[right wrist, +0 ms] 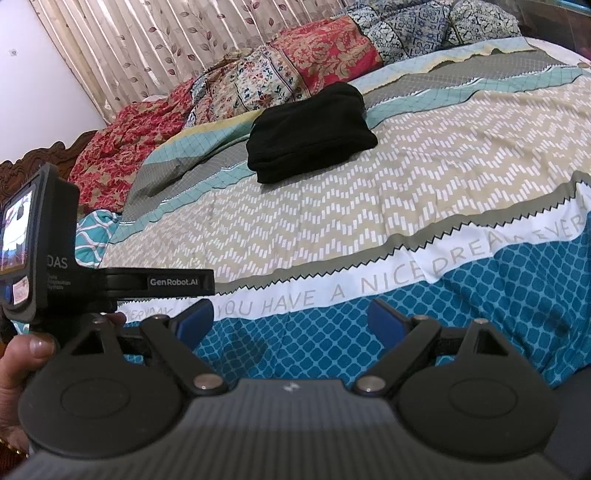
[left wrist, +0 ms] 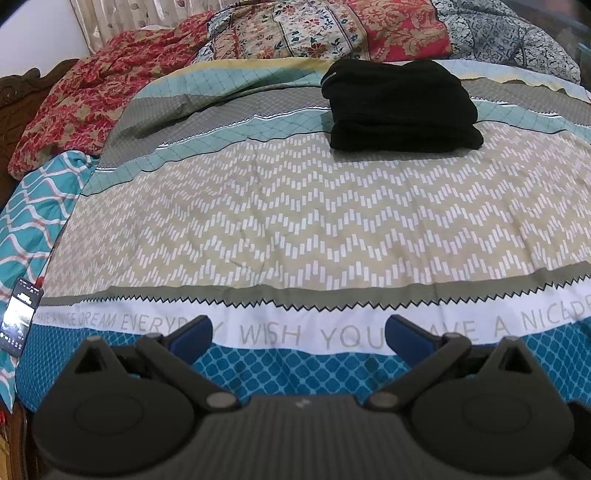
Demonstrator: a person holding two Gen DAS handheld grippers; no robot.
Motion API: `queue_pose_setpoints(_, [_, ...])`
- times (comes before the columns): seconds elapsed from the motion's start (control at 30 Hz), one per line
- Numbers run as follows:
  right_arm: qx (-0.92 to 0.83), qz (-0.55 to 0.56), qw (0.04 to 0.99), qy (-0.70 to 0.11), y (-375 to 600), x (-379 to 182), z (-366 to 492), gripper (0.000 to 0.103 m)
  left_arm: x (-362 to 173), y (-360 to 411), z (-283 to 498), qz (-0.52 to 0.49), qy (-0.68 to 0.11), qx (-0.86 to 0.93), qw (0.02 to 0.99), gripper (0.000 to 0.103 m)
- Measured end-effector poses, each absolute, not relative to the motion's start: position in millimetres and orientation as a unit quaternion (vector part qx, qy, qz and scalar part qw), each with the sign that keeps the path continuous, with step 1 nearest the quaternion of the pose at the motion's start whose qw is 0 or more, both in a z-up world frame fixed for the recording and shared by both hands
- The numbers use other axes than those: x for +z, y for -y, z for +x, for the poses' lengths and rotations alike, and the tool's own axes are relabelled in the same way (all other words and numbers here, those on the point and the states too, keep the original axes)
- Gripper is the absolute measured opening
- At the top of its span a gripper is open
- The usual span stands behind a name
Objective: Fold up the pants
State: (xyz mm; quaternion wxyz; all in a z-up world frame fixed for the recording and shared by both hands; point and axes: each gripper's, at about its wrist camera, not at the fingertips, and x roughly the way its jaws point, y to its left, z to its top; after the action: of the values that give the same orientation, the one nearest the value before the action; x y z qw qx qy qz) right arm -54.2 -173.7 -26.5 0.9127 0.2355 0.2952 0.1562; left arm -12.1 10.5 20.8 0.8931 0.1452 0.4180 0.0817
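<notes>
The black pants (left wrist: 400, 107) lie folded in a thick compact stack on the far part of the patterned bedspread (left wrist: 295, 221). They also show in the right wrist view (right wrist: 310, 133). My left gripper (left wrist: 298, 334) is open and empty, held over the near edge of the bed, far from the pants. My right gripper (right wrist: 291, 319) is open and empty too, over the near blue band of the bedspread (right wrist: 369, 206). The left gripper's body (right wrist: 40, 251) with its small screen shows at the left of the right wrist view.
Floral quilts and pillows (left wrist: 295, 29) are piled along the far side of the bed. A red floral cover (left wrist: 74, 103) lies at the left by a carved wooden headboard (left wrist: 18, 88). A phone (left wrist: 18, 317) lies at the bed's left edge. A curtain (right wrist: 147, 48) hangs behind.
</notes>
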Motion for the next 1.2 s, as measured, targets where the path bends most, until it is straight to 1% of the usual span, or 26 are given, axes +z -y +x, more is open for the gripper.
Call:
queue_pose_setpoints(0.3, [0.13, 0.235, 0.923, -0.275, 183, -23, -55, 0.092, 35, -6, -20, 0.137, -0.403, 0.07, 0.902, 0.103])
queue_pose_setpoints(0.57, [0.077, 0.232, 0.946, -0.212, 197, -13, -62, 0.092, 51, 5, -31, 0.135, -0.383, 0.051, 0.913, 0.103])
queue_pose_setpoints(0.7, [0.051, 0.246, 0.948, -0.195, 208, -12, -61, 0.092, 57, 10, -37, 0.136, -0.373, 0.045, 0.917, 0.103])
queue_pose_setpoints(1.03, [0.038, 0.247, 0.946, -0.208, 209, -19, -57, 0.092, 70, 23, -52, 0.148, -0.342, 0.034, 0.927, 0.103])
queue_pose_setpoints(1.2, [0.044, 0.246, 0.944, -0.213, 207, -20, -59, 0.092, 70, 24, -54, 0.15, -0.342, 0.032, 0.927, 0.103])
